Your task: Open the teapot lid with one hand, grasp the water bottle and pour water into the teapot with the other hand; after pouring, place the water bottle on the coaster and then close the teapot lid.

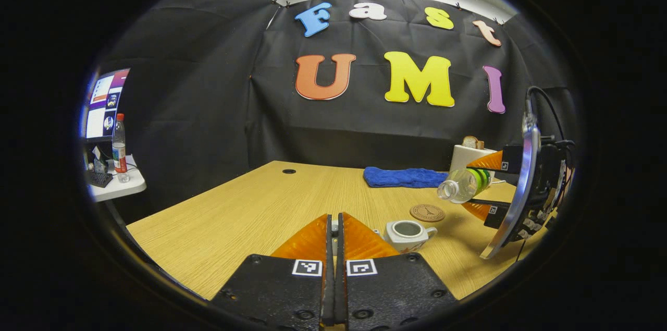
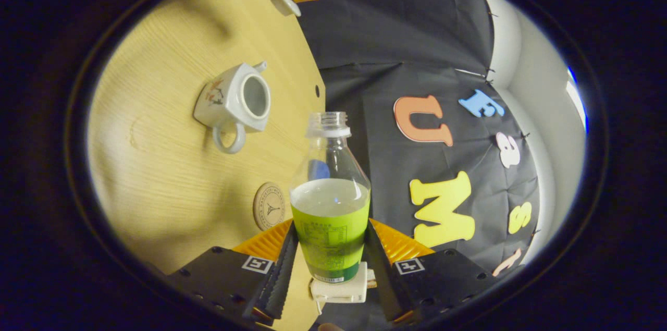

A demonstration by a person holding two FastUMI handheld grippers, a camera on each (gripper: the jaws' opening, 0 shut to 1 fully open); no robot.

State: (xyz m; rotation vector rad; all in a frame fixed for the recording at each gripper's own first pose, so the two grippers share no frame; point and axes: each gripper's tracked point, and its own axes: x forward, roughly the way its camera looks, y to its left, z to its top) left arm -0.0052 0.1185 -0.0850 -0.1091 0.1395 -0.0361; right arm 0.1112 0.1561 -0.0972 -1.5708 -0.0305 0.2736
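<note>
A: With the R gripper (image 2: 329, 263) clamped on the bottle (image 2: 330, 206), how's it sit?
B: Tipped on its side, cap off, mouth twd the teapot (image 2: 234, 99).
A: Teapot?
B: On the table (image 2: 156, 174), lid off, nr the coaster (image 2: 269, 206).
A: L gripper (image 1: 334, 227)?
B: Fingers nearly together on the lid (image 2: 287, 2); lid barely visible, held clear of the pot.

No legible text, perhaps blur.
</note>
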